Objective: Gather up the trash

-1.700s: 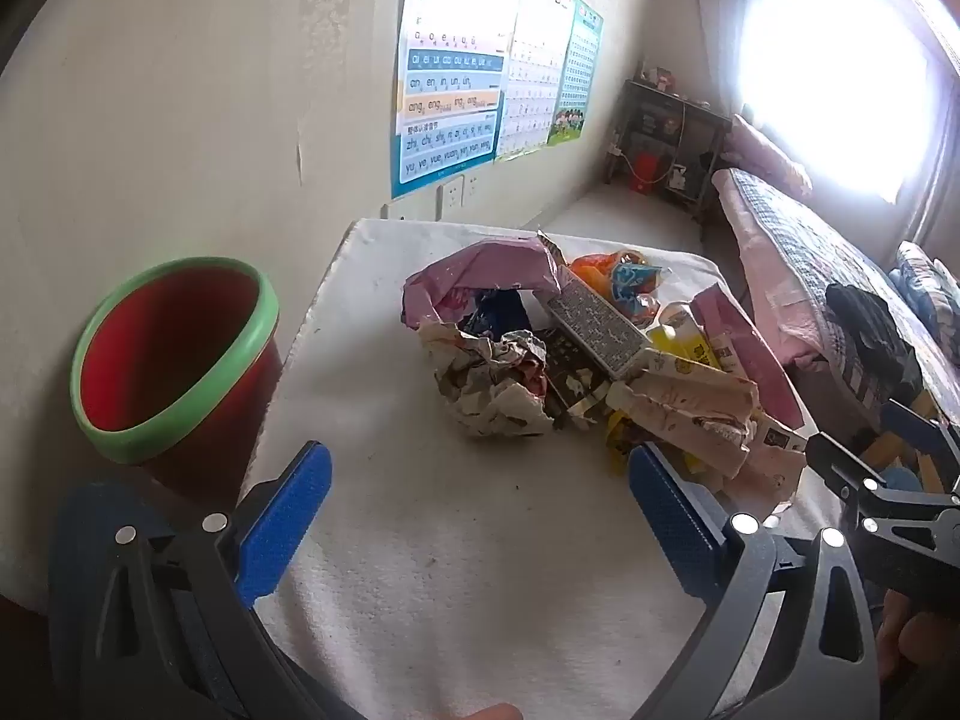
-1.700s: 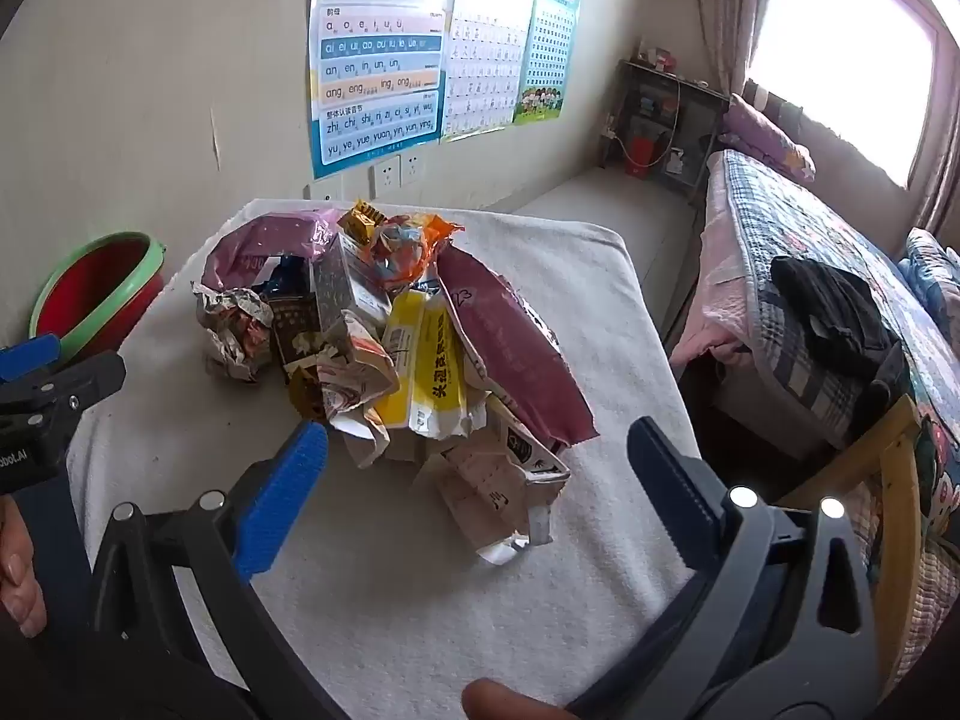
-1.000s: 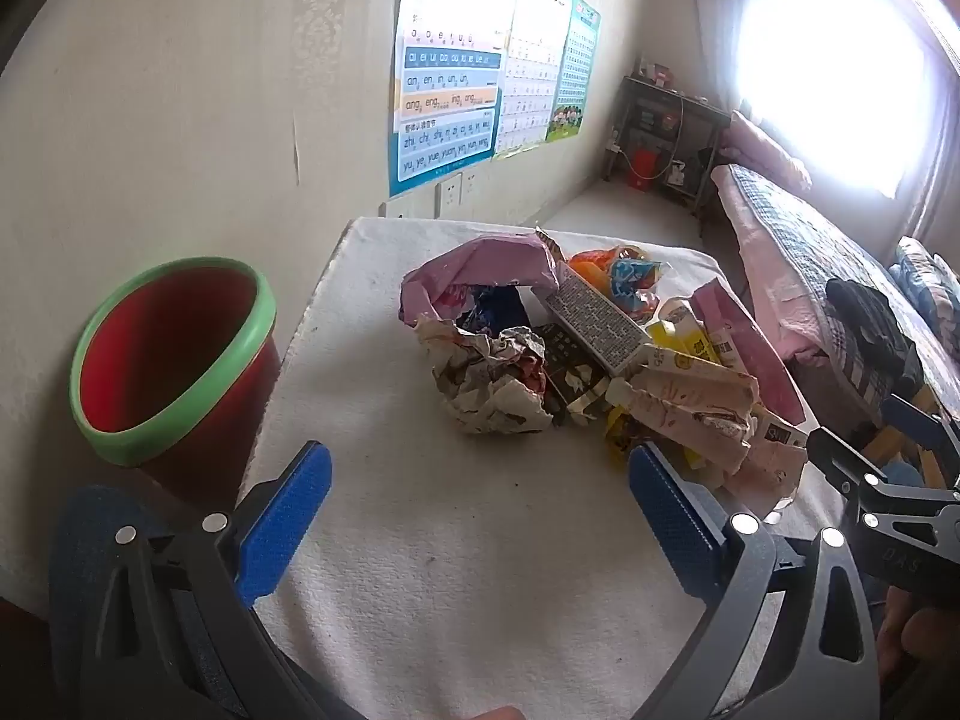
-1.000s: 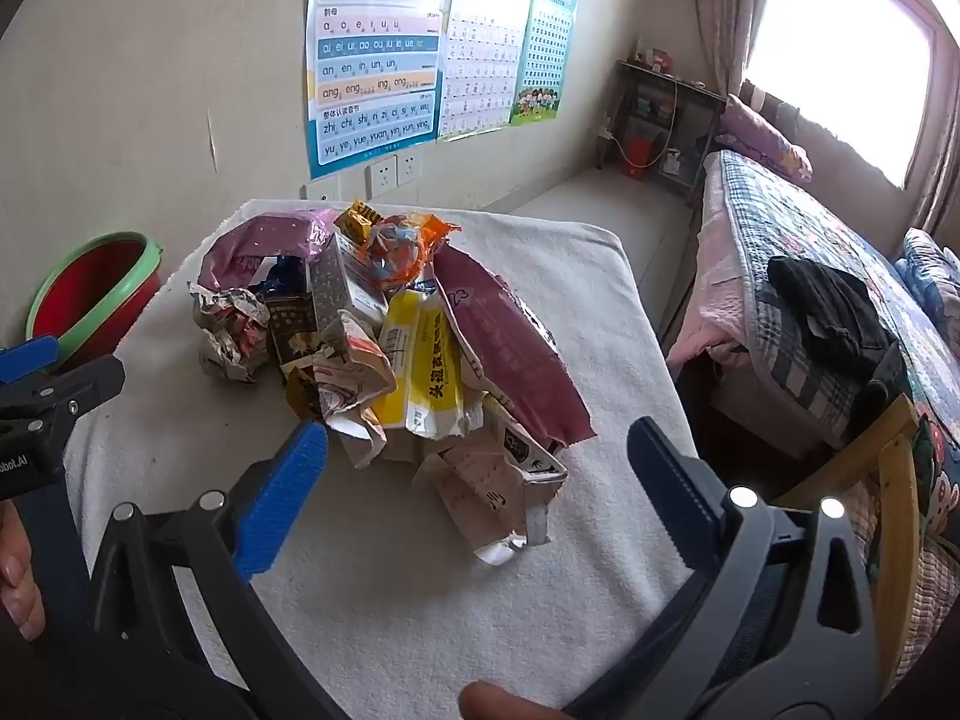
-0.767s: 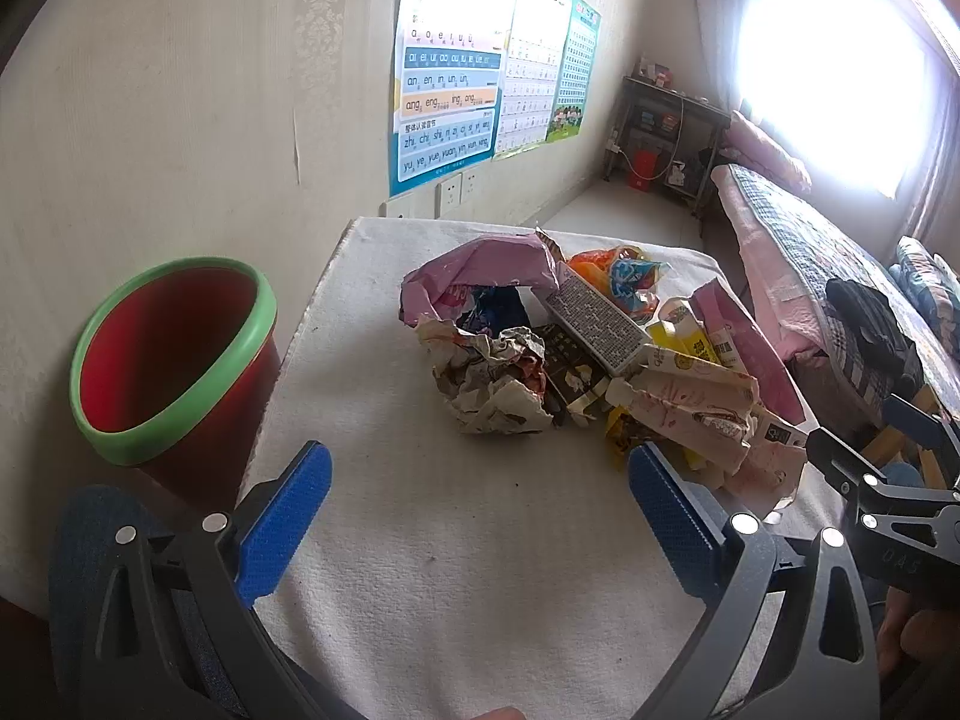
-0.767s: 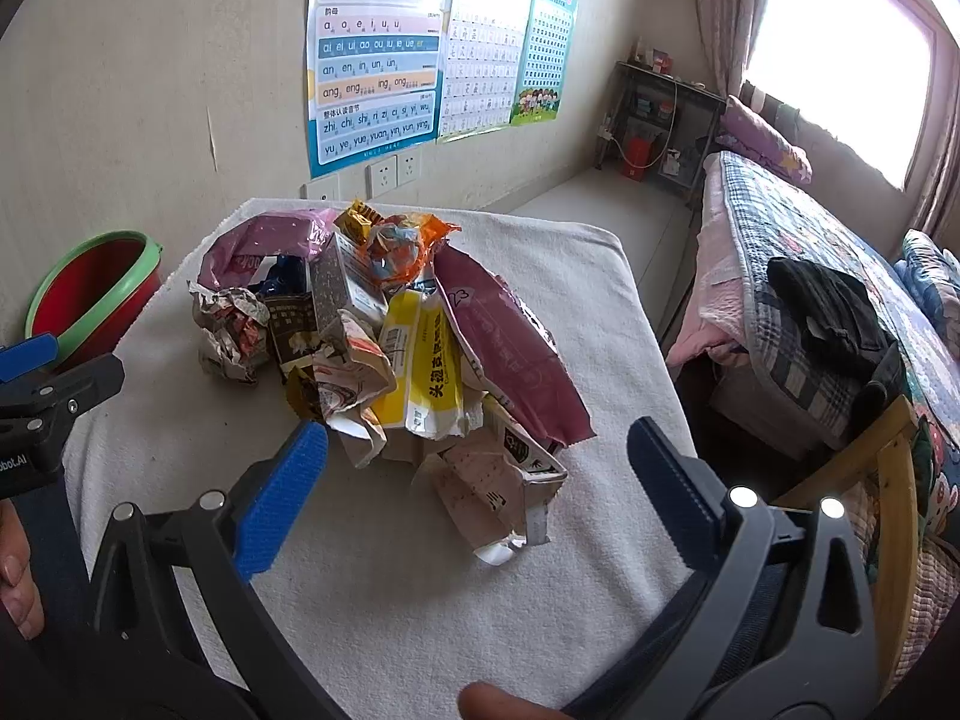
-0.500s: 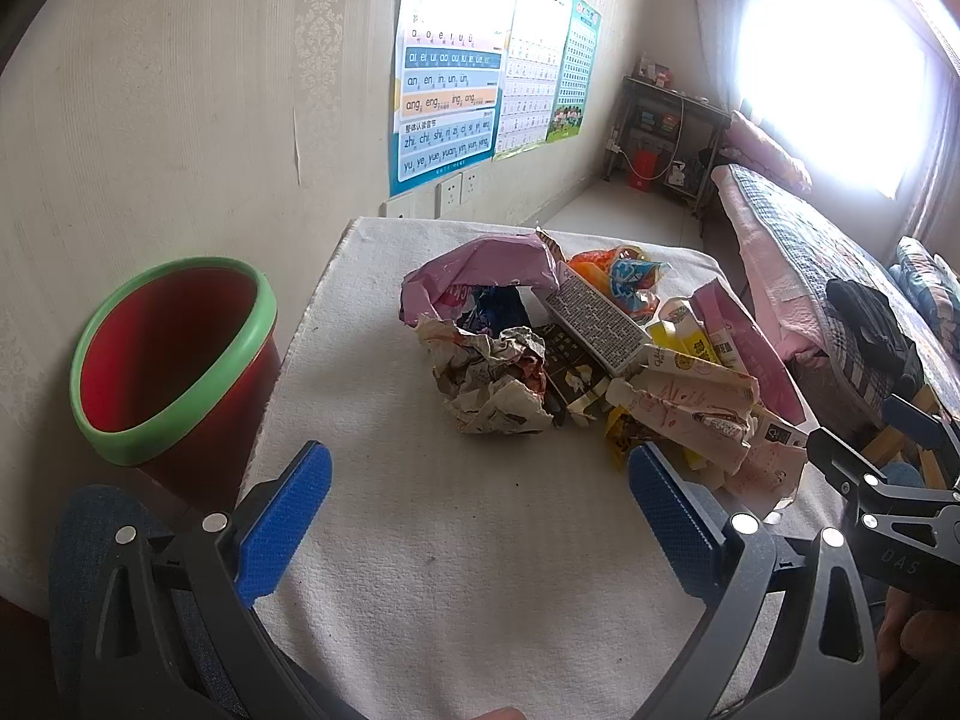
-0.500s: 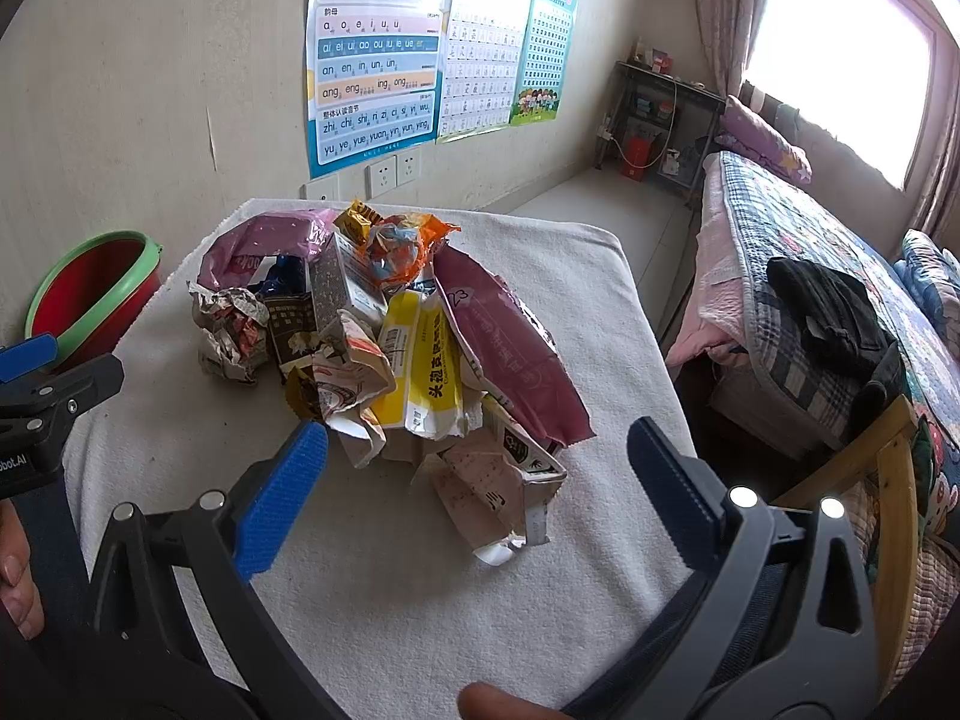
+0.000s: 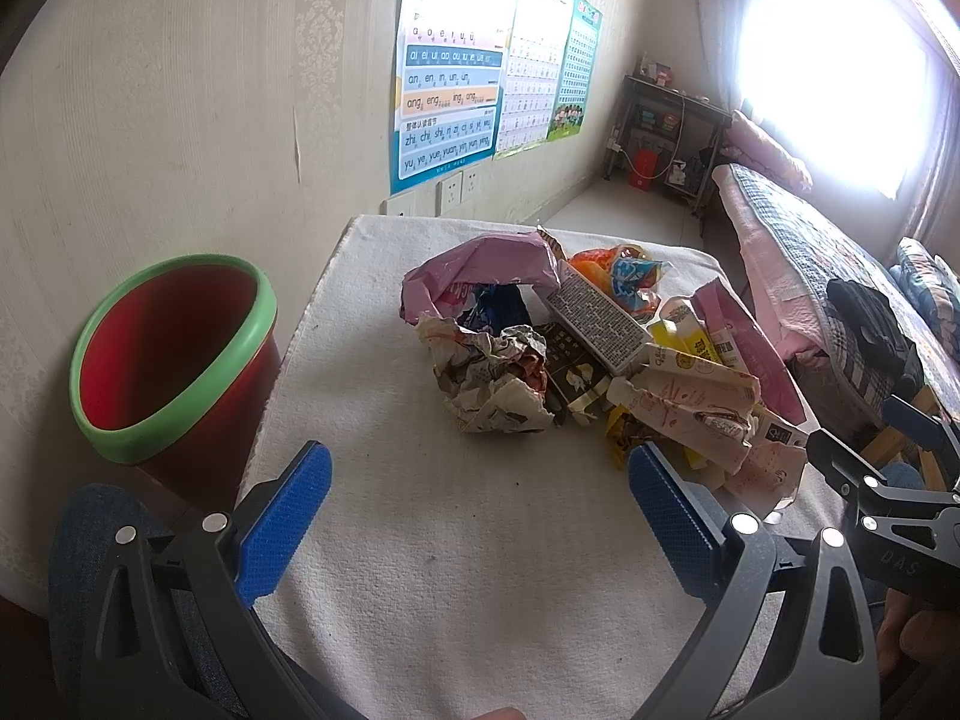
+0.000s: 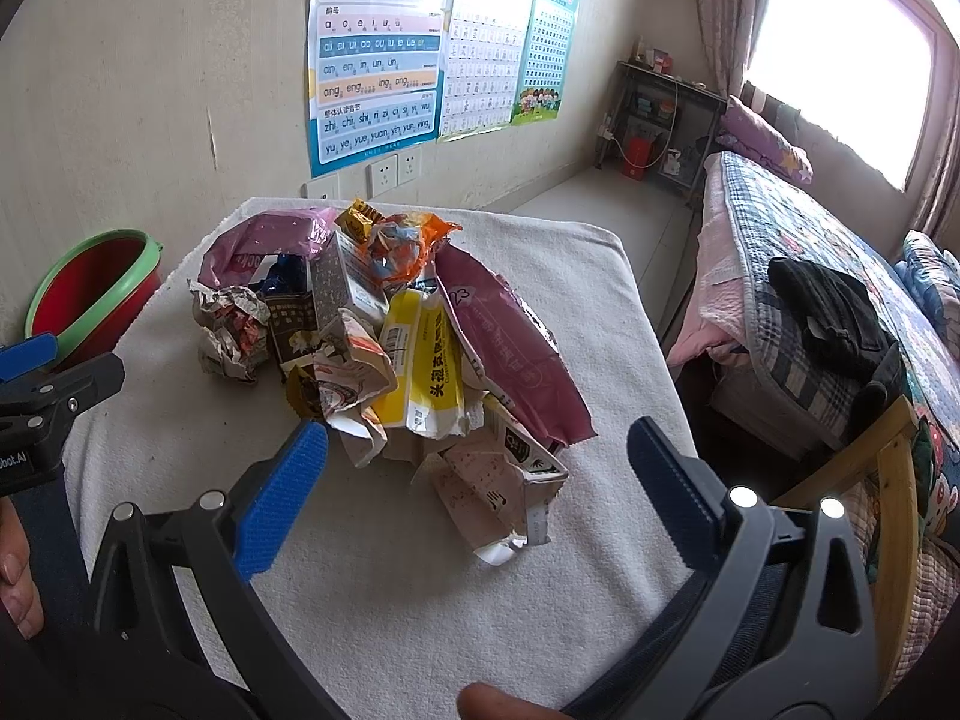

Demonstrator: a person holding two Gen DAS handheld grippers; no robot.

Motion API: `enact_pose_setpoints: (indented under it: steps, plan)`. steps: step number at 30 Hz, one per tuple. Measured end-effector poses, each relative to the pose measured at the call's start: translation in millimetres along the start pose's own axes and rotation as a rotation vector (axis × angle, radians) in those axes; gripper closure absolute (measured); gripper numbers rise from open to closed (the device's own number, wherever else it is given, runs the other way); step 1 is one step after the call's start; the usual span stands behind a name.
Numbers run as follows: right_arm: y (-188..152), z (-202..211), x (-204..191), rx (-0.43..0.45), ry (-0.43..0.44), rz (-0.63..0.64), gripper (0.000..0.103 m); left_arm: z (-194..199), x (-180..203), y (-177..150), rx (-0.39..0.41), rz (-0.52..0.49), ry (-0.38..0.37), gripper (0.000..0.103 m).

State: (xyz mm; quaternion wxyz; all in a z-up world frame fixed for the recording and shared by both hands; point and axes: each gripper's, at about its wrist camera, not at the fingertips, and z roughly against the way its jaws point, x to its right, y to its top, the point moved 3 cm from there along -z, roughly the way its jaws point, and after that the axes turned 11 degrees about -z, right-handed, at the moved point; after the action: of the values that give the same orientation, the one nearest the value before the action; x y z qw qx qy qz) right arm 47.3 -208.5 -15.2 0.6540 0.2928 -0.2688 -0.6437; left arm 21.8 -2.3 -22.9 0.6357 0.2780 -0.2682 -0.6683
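Note:
A pile of trash lies on a white-covered table [image 9: 456, 570]: crumpled paper [image 9: 492, 378], a pink bag [image 9: 480, 264], a grey box [image 9: 597, 318], a yellow packet [image 10: 429, 366], a maroon bag [image 10: 510, 342] and a torn carton [image 10: 498, 492]. A red bin with a green rim [image 9: 174, 348] stands left of the table, also in the right wrist view [image 10: 90, 288]. My left gripper [image 9: 474, 486] is open and empty, short of the crumpled paper. My right gripper [image 10: 474, 450] is open and empty, its fingers either side of the torn carton's near end.
Wall with posters [image 9: 450, 90] behind the table. A bed [image 10: 810, 276] with dark clothing lies to the right, a wooden chair [image 10: 894, 480] near it. A shelf unit [image 9: 666, 138] stands far back. The table drops off at its right edge [image 10: 648, 330].
Nothing has visibly moved; both grippers hold nearly still and stay open over the table.

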Motion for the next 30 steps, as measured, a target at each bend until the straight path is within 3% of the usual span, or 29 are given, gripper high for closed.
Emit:
enact_pose_setpoints:
  steps: [30]
  plan:
    - [-0.5, -1.4, 0.5, -0.01, -0.001, 0.003, 0.004, -0.9, -0.7, -0.9, -0.005, 0.001, 0.0, 0.008]
